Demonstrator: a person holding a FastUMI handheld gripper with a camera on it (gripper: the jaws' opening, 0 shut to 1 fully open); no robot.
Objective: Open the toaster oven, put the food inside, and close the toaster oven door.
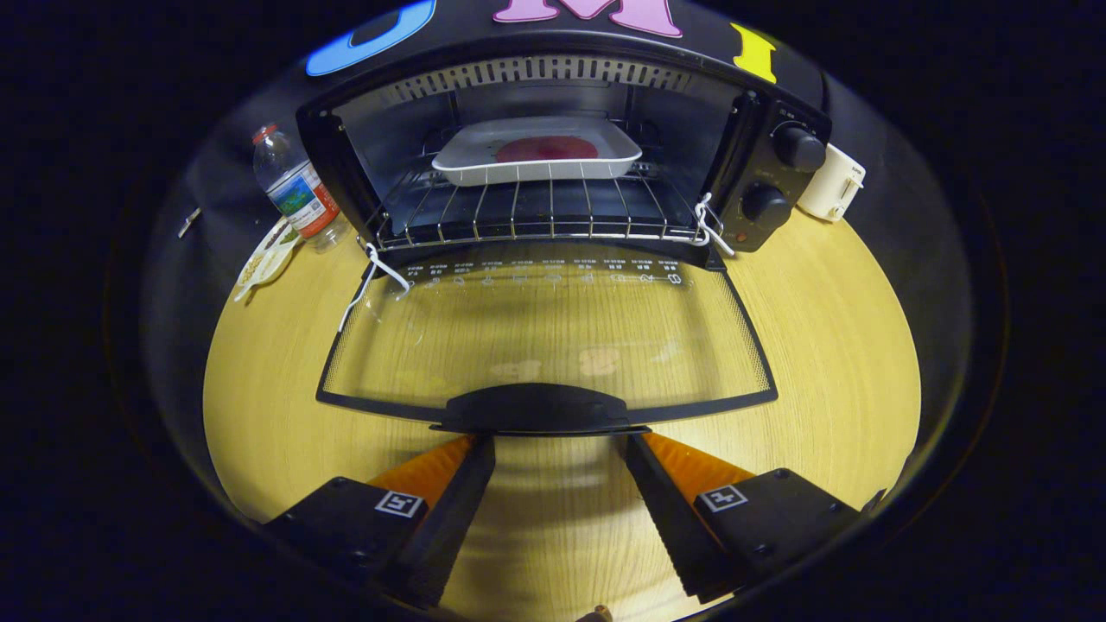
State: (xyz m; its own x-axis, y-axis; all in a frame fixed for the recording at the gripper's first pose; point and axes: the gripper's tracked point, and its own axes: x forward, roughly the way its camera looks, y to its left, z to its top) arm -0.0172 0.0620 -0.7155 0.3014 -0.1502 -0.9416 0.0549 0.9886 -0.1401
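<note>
Toaster oven (553, 155) at the table's (821, 345) back edge, glass door (544, 337) dropped flat toward the front. Tray of food (537, 155) already on the rack. Gripper (553, 445) spread wide, empty, fingertips just short of the door handle (536, 410), likely poised for lifting it shut.

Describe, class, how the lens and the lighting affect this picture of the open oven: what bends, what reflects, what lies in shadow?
Gripper view: fisheye bowing curves the table and the oven door; pale reflections sit on the door's glass; the open gripper casts a soft shadow on the wood between its fingers; the tray stays sharp; the bottle stands in dimmer light.
</note>
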